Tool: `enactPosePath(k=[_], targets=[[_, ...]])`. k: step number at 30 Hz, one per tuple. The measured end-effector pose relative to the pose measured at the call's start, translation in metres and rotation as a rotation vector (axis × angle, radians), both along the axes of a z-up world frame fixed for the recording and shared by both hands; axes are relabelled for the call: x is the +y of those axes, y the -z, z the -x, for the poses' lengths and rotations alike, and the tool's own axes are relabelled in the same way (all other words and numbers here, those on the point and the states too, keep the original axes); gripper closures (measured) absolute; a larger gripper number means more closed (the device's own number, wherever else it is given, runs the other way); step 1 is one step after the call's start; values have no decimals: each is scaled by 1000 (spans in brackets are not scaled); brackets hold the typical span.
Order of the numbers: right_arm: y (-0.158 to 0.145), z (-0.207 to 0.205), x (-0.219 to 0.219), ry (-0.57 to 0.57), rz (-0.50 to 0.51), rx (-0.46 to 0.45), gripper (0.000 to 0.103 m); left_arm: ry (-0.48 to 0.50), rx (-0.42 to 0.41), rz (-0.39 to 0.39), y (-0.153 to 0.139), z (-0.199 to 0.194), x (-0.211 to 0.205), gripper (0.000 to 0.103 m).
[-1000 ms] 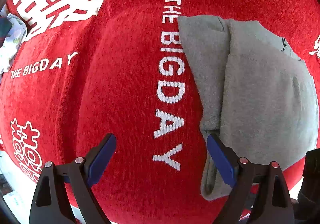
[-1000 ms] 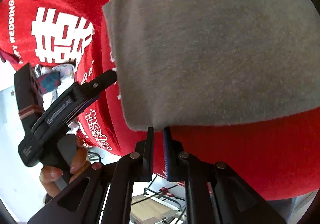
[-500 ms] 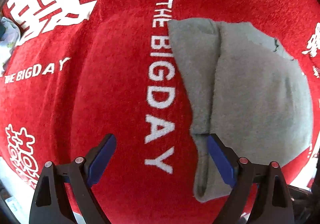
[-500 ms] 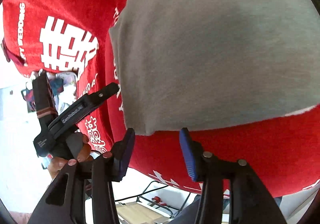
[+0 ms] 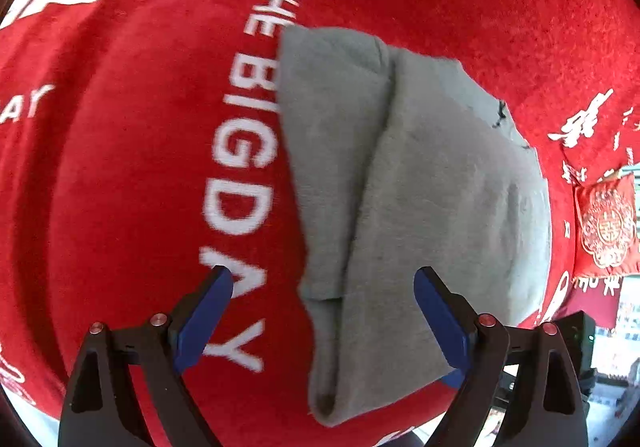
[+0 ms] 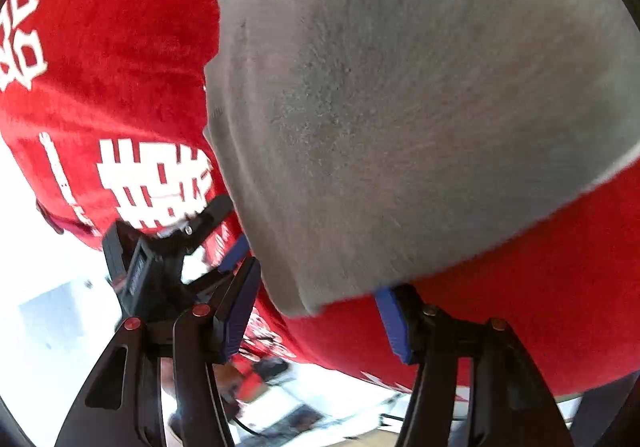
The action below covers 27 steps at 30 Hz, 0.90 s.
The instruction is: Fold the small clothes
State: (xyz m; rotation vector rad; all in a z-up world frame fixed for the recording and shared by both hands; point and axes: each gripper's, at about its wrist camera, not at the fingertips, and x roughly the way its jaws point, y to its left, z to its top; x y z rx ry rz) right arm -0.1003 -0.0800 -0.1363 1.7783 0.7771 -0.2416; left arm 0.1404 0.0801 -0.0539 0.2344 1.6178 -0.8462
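A folded grey garment (image 5: 420, 187) lies flat on the red cloth (image 5: 120, 187), one narrow layer showing along its left side. My left gripper (image 5: 320, 283) hangs open just over the garment's near left corner, its left finger above the white lettering and its right finger above the grey fabric. In the right wrist view the same garment (image 6: 400, 107) fills most of the picture. My right gripper (image 6: 318, 287) stands open at the garment's near corner. That corner sits between the blue pads (image 6: 390, 323), which do not press on it. The left gripper (image 6: 230, 231) shows beside it, blurred.
The red cloth carries white "THE BIG DAY" lettering (image 5: 240, 151) and large white characters (image 6: 156, 183). A red embroidered cushion (image 5: 606, 223) lies at the far right. The cloth's edge drops off below the grippers to a pale floor (image 6: 52, 327).
My right gripper went from shut on the garment's edge to open and has dropped closer to the corner. My left gripper slid right, so the garment's corner now lies between its fingers.
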Motion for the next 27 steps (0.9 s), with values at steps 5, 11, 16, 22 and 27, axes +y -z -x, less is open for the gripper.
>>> enactPosePath(k=[5,11,16,22,27], targets=[[-11,-10,-13,62,-20,-122,95,27,22,22,1,5,-18,10],[-54,-18,-32,-39,74,-220,95,22,128,90,4,6,-38,10],[-41,-18,-22,-222,111,-89,93,-13,176,210,-4,10,-70,15],[-61,8,-39,-388,189,16,69,96,49,93,3,27,-91,71],[-96,20,-94,-346,438,72,67,42,52,62,11,23,-85,66]])
